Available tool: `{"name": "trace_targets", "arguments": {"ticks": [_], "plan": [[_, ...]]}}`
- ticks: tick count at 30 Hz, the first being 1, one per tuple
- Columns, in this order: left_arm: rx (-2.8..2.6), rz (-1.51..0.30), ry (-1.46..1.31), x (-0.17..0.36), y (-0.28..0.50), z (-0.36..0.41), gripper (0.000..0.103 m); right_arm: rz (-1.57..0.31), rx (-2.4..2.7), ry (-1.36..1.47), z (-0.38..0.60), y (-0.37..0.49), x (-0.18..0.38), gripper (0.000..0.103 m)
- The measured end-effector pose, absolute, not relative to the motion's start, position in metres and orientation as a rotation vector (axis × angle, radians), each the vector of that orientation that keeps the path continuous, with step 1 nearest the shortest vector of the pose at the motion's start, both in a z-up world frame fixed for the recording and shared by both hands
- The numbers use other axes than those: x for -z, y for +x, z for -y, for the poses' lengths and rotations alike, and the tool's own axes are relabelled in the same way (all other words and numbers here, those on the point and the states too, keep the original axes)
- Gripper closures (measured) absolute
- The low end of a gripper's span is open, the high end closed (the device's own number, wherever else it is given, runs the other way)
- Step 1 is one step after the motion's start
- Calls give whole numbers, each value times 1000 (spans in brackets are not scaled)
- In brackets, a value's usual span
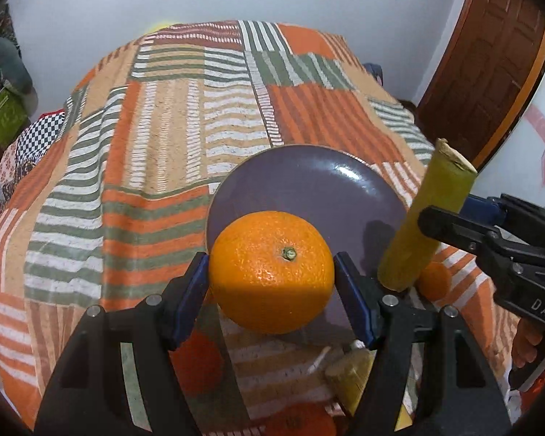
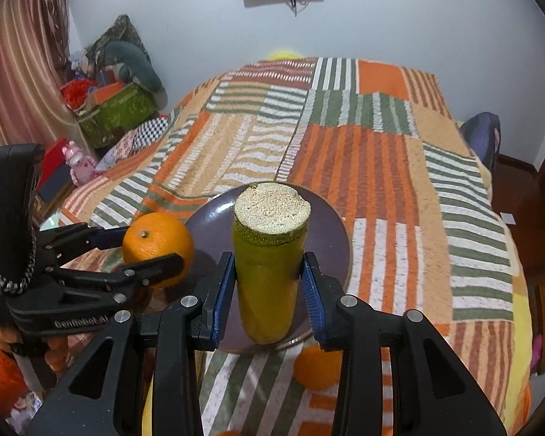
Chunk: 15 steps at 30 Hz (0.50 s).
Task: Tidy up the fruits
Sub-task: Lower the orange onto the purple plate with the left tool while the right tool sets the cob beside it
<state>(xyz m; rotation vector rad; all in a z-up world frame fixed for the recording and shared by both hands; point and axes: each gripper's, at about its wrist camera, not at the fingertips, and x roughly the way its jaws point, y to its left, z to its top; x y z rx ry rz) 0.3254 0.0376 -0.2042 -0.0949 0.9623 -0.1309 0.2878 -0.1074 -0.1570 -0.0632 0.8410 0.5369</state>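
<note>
My left gripper (image 1: 271,276) is shut on a large orange (image 1: 272,272), its blue pads pressing both sides, held over the near edge of a dark purple plate (image 1: 309,181). My right gripper (image 2: 269,272) is shut on a yellow-green cut sugarcane stalk (image 2: 269,265), held upright over the same plate (image 2: 327,225). In the right wrist view the left gripper (image 2: 147,247) with its orange (image 2: 156,239) is at the left. In the left wrist view the right gripper (image 1: 454,214) and the tilted stalk (image 1: 428,218) are at the right.
The plate lies on a bed with a striped orange, green and white cover (image 1: 163,145). Loose oranges (image 1: 434,279) (image 1: 196,363) and another cane piece (image 1: 348,374) lie near the front edge. One orange (image 2: 316,367) sits just below the plate. Boxes and clutter (image 2: 116,109) stand left of the bed.
</note>
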Motion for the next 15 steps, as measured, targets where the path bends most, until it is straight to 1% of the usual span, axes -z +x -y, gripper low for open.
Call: {"name": "trace_targets", "arguments": {"ticks": [4, 15], "plan": [[135, -974, -66, 211, 338, -31, 35, -882, -542, -59, 102, 300, 168, 69], [151, -1037, -59, 226, 358, -28, 34, -902, -549, -23, 92, 323, 176, 69]]}}
